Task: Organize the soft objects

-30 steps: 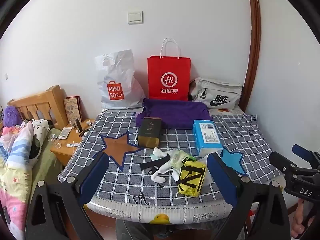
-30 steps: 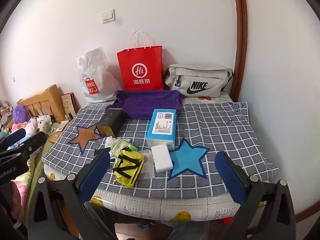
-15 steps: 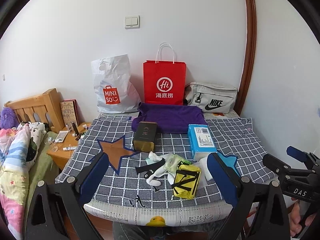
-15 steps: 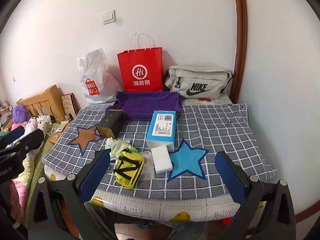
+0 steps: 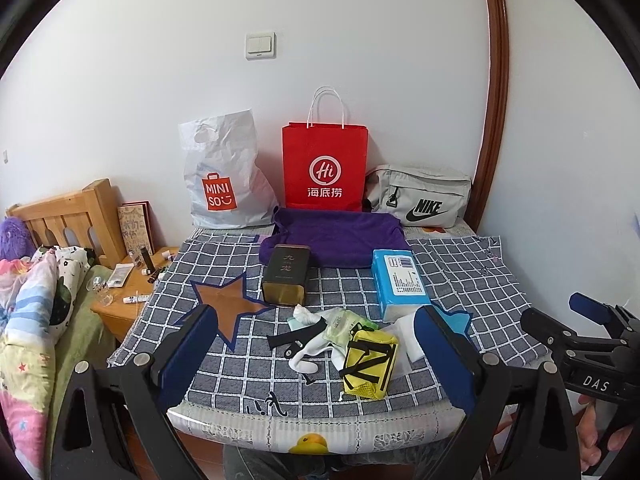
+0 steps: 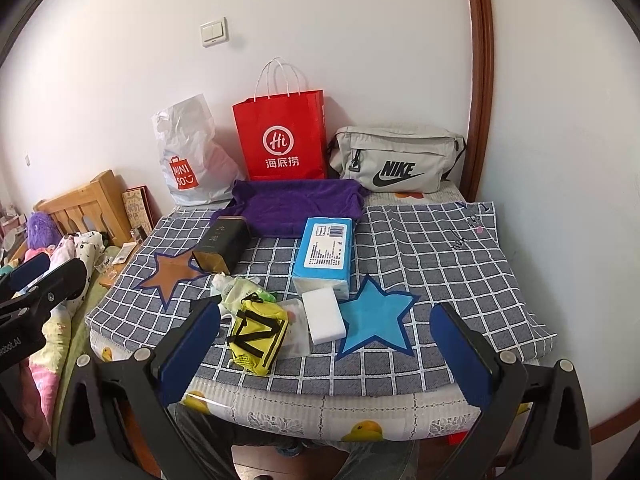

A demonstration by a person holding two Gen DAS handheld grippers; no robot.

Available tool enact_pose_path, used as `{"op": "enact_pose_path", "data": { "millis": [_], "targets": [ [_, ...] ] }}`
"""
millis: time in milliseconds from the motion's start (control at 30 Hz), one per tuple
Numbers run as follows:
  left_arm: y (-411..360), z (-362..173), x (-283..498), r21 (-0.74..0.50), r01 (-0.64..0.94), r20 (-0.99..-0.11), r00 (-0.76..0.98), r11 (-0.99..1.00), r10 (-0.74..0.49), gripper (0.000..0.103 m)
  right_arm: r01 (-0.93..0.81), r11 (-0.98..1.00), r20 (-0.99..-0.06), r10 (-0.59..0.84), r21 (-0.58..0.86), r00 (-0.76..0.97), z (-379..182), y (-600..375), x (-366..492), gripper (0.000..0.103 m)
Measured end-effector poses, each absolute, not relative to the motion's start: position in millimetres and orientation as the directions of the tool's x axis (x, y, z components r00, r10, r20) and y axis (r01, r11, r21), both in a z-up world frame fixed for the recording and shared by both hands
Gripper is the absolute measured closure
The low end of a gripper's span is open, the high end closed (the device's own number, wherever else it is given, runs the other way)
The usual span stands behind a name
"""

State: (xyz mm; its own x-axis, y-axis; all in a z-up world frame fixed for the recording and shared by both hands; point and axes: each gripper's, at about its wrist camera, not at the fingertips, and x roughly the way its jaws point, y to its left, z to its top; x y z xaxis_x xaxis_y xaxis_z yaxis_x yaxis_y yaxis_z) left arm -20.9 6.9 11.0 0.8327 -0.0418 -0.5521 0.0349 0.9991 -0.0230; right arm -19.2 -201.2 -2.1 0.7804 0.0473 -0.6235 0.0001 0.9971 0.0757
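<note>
A small pile lies near the front of the checked cloth [image 5: 460, 264]: a yellow mesh pouch [image 5: 370, 362] [image 6: 258, 334], a white sock [image 5: 310, 354], a black strap [image 5: 296, 336], a green wipes pack [image 5: 344, 322] [image 6: 244, 292] and a white sponge [image 6: 323, 317]. A folded purple towel [image 5: 336, 236] [image 6: 292, 204] lies at the back. My left gripper [image 5: 316, 350] is open and empty, held in front of the pile. My right gripper [image 6: 324, 350] is open and empty, in front of the sponge and the blue star [image 6: 374, 318].
A blue tissue box [image 5: 398, 282] [image 6: 326, 252] and a dark tin [image 5: 286, 274] [image 6: 222, 244] stand mid-table. A Miniso bag [image 5: 222, 176], a red paper bag [image 5: 324, 168] and a grey Nike bag [image 5: 420, 196] line the wall. A brown star [image 5: 226, 302], nightstand [image 5: 128, 292] and bed [image 5: 28, 300] are on the left.
Both grippers have drawn back and risen slightly, so the table looks a little farther away. Nothing on the table has moved.
</note>
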Motion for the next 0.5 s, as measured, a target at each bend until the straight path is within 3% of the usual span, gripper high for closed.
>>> {"op": "enact_pose_path", "data": {
  "millis": [500],
  "targets": [
    [6.7,11.8,-20.2,-0.017,0.036,-0.55,0.834,0.999,-0.039,0.004,0.014,0.997,-0.608,0.033,0.072,0.793,1.9,-204.5,-19.8,0.0]
  ]
}}
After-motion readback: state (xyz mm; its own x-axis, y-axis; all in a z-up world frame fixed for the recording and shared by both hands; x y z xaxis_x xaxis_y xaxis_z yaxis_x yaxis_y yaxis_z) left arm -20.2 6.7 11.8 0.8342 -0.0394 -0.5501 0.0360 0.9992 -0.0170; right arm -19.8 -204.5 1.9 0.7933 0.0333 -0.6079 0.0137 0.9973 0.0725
